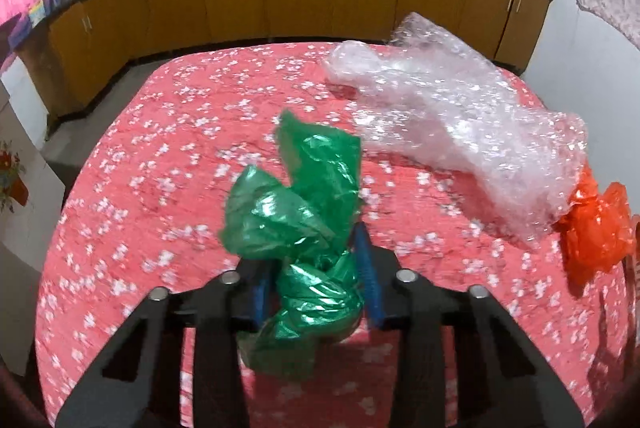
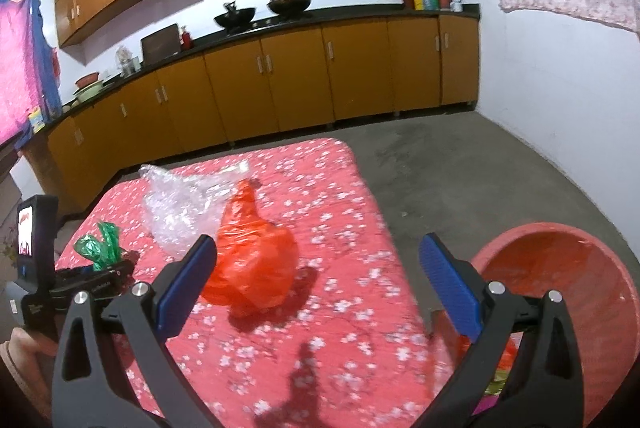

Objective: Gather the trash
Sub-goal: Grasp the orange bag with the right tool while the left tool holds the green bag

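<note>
Trash lies loose on the pink flowered bedspread: a big sheet of bubble wrap, a crumpled orange plastic bag touching its near edge, and a smaller green plastic bag off to the left. The red plastic tub stands on the floor at the bed's right side, likely the place for all of it.

The left gripper is clenched on the green bag, its blue pads pinching the twisted lower part while the rest flares loose above. The right gripper stands wide and empty, the orange bag just beyond its left finger.

To carry the green bag well, I would keep the pinch firm and lift it clear of the cover before swinging across, since the loose top may snag the bubble wrap.

Motion blur softens both views. The tub's near wall and contents are mostly hidden behind the right finger; something bright shows inside, unidentifiable.
</note>
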`<state>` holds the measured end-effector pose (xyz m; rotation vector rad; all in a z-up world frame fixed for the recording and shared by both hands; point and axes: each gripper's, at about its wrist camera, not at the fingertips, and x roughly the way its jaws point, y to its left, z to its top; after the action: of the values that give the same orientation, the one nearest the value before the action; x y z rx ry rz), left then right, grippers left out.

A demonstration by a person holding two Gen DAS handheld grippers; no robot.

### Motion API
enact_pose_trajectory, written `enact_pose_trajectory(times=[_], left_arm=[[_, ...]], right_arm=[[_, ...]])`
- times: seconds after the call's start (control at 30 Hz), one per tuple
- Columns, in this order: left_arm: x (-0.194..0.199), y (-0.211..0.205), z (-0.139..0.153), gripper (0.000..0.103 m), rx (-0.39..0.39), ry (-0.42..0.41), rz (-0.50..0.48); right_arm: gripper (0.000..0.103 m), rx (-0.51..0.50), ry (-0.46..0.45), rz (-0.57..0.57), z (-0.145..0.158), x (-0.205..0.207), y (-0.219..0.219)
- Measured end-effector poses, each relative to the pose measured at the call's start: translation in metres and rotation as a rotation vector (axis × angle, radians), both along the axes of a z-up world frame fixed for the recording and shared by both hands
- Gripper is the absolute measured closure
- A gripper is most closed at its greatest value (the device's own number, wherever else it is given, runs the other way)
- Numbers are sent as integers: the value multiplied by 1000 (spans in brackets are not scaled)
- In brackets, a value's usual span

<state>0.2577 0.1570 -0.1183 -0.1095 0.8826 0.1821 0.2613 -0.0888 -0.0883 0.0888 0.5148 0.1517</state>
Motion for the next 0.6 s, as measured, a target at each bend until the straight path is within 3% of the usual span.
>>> enact_pose_trajectory(times=[0.17, 0.33, 0.6], left_arm=[[-9, 30, -2, 67, 51, 9, 34], [-18, 59, -3, 67, 46, 13, 86], [-18, 65, -3, 67, 26, 10, 89]], right_arm=[[6, -37, 21, 61, -5, 19, 26], [9, -78, 73, 82, -16, 46, 48], [19, -119, 211, 95, -39, 75, 55]])
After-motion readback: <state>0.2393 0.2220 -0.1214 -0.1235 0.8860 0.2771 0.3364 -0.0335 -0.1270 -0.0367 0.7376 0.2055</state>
